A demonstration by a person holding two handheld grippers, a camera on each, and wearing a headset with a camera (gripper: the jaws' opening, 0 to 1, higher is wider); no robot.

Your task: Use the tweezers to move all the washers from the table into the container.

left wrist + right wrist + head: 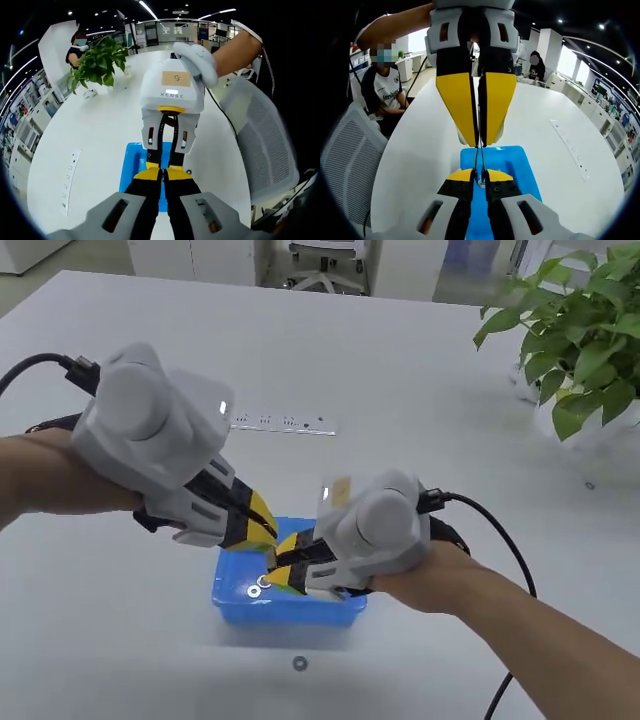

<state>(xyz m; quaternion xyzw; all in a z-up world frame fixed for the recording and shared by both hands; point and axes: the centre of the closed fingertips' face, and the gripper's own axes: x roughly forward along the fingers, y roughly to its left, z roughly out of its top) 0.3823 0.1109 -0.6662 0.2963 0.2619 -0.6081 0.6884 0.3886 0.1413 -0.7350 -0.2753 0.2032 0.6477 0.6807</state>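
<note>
Blue and shallow, the container [300,612] sits on the white tabletop [420,390] as two hand-held tools meet nose to nose above it. From the head view, the left claw [262,525] and right claw [285,575] crowd its open top. Washers [258,588] lie inside, and one stray washer [300,663] rests on the tabletop just in front of its near wall. The right gripper view tells what that angle hides: thin tweezers [478,160] run from the left claw's clamped yellow tips down between the right claw's own tips, which are drawn in to a narrow slit about the prongs. Whether the prongs carry a washer cannot be told. The left gripper view shows the left claw pressed together, tip to tip with its partner, with a potted plant [97,62] and a power strip [67,182] beyond.
</note>
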